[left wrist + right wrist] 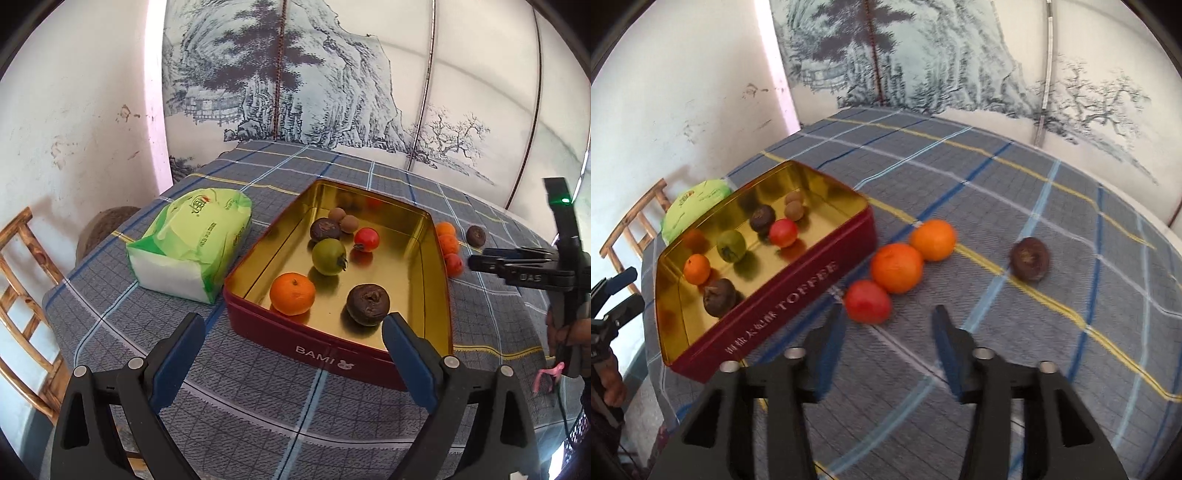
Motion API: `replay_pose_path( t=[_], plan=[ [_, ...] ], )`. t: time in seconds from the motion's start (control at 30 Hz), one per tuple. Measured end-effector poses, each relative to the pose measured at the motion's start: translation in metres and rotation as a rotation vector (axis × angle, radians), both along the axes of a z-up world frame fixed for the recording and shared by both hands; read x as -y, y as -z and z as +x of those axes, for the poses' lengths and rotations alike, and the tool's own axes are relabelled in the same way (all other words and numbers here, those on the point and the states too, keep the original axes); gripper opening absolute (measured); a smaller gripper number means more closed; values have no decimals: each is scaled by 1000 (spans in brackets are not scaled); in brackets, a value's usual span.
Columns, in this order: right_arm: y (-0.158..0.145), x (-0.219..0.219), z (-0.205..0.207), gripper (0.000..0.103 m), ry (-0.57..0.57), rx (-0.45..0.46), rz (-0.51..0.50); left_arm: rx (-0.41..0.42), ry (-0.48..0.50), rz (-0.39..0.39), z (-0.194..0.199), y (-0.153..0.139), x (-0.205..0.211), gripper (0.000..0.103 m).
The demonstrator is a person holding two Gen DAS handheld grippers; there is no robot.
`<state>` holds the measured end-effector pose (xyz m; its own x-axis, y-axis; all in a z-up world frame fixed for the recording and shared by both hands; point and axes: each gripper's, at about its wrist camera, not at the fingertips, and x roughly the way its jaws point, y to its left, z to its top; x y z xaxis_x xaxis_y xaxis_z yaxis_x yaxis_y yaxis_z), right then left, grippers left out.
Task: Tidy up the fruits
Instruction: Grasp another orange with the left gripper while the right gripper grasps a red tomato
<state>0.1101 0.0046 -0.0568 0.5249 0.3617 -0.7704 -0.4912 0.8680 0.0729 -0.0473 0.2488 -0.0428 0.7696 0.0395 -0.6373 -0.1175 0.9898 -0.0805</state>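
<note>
Fruit sits partly in the tin (258,254), while your right gripper (886,325) hangs open near the red tomato (867,301) and your left gripper (291,332) is open too.

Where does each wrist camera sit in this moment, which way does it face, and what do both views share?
Left wrist: behind the open left gripper, facing the short BAMI end of the red tin, with the tissue pack beside it; the right gripper shows at the right edge.
Right wrist: behind the open right gripper, facing the red tomato and two oranges on the cloth beside the tin's long side; the left gripper's fingers show at the left edge.
Shared: the tin, its fruit, the loose fruit and the painted wall.
</note>
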Motion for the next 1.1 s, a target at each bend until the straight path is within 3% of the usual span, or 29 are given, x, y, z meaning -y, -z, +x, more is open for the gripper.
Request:
replay_pose_path(
  t=[0.27,0.37,0.6,0.83,0.97,1.1],
  plan=[
    [23,-17,18,54,10,-62,-1,-23,14,15,9,2,9,96],
    [31,-21,22,36,14,-83,-15,-37,21,31,11,2,14,96],
    [17,36,2,36,83,-37,11,-9,72,86,9,-8,37,96],
    [24,145,-22,36,284,-13,-67,12,251,121,19,-22,85,96],
    [33,197,-30,36,386,-18,-57,30,408,130,31,-37,119,96],
    [35,220,-34,37,416,-4,-22,32,540,140,49,-48,151,95]
  ],
)
